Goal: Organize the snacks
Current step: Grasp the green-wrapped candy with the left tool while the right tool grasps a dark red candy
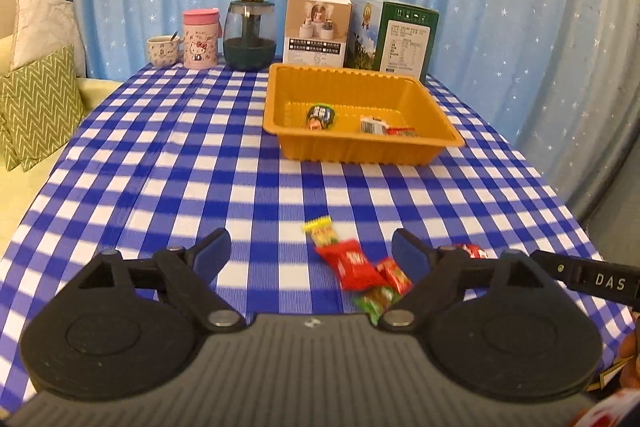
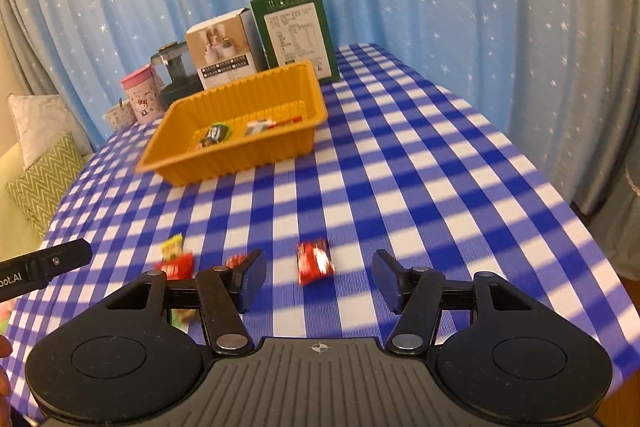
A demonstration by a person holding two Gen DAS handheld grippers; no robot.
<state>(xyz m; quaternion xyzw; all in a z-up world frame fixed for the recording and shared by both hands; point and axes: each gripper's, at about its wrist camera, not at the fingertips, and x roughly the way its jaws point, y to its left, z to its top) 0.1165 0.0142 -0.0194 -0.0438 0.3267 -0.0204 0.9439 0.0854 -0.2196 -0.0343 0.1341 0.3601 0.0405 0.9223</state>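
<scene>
A red snack (image 2: 315, 262) lay on the worktop (image 2: 420, 167) between the spread fingers of the right hand-held gripper (image 2: 319, 277), seemingly lined up for a grasp. More snacks (image 1: 352, 265) sat between the left hand-held gripper's (image 1: 312, 255) parted, empty fingers. Beyond, the tray (image 1: 356, 147) held two, likely the collecting place.

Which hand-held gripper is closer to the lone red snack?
Right. The right hand-held gripper has the lone red snack between its open fingers; the left hand-held gripper sits over the snack pile beside it.
</scene>
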